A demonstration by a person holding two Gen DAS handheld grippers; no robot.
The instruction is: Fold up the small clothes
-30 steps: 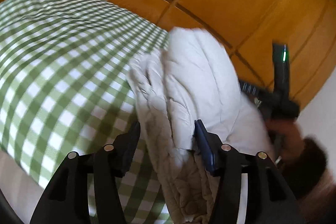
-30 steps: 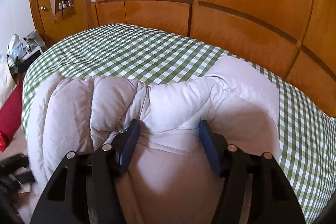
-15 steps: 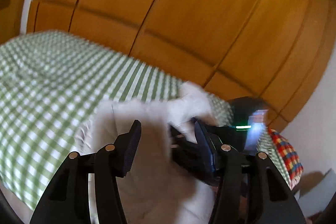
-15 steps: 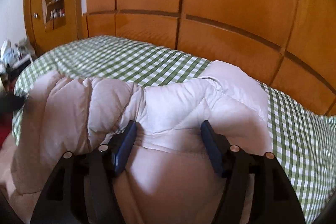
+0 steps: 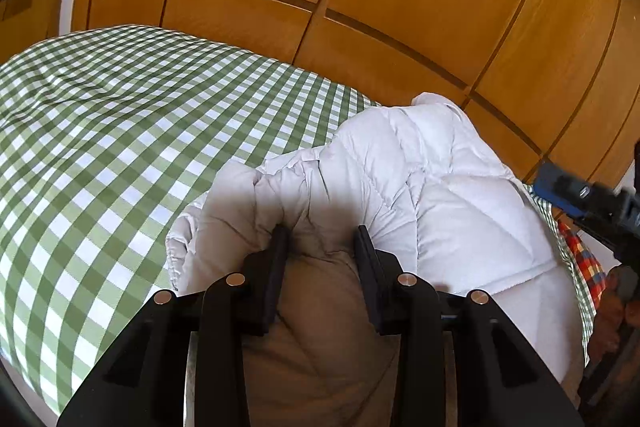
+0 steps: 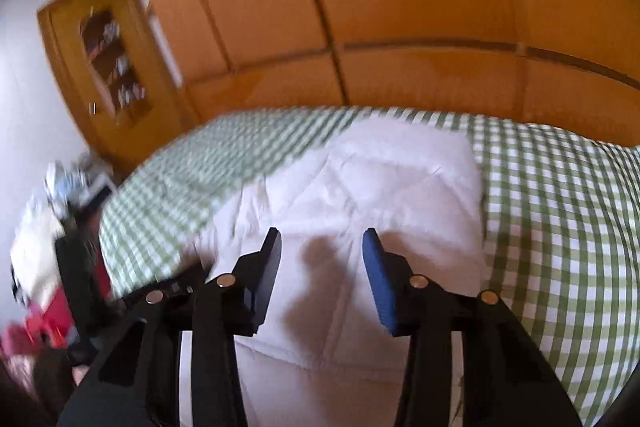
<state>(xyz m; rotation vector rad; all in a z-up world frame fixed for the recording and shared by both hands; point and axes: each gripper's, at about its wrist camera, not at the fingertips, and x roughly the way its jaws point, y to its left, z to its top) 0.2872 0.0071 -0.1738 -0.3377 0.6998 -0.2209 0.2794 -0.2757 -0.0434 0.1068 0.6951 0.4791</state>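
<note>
Pinching white puffy jacket (image 5: pixel 420 167): left tongs (image 5: pixel 320 241); right tongs (image 6: pixel 322 243) spread above it, seemingly clear.

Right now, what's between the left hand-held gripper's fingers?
A bunched fold of the white quilted puffer jacket fills the left hand-held gripper, seen in the left wrist view.

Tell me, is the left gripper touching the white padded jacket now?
Touching. In the left wrist view, the left gripper has a bunched fold of the white padded jacket pressed between its fingers.
</note>
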